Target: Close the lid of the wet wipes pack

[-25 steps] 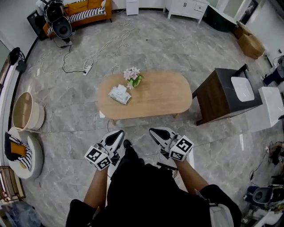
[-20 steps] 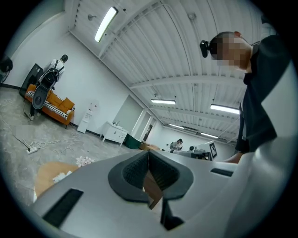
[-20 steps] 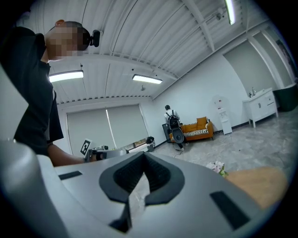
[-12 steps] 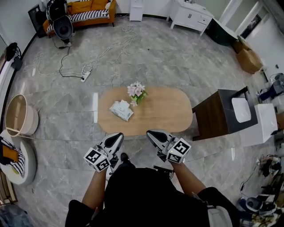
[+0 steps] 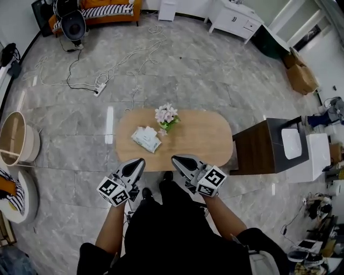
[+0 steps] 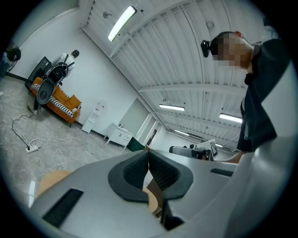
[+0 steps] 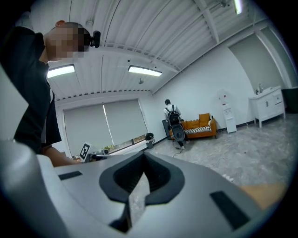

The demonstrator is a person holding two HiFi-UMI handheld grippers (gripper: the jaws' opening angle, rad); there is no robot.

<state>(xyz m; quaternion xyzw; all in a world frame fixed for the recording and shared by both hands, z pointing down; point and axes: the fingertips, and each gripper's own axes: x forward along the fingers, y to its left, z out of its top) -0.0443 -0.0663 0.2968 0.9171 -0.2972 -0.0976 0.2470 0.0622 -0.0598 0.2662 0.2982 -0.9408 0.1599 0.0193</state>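
My left hand-held gripper (image 5: 138, 161) and right hand-held gripper (image 5: 177, 159) are clenched, empty, near the oval wooden bench (image 5: 199, 134) bearing the wet wipes pack (image 5: 145, 138).

Saw tan wood on the table (image 5: 199, 134), white and pale green on the pack (image 5: 145, 138), pink-white flowers (image 5: 166, 115), grey veined floor (image 5: 215, 64), orange sofa (image 5: 110, 16) with black-and-white stripes.

No words or numbers can be read. Print on the wet wipes pack (image 5: 145, 138) is too small. Cubes on the left gripper (image 5: 138, 163) and right gripper (image 5: 176, 160) show only black-and-white squares.
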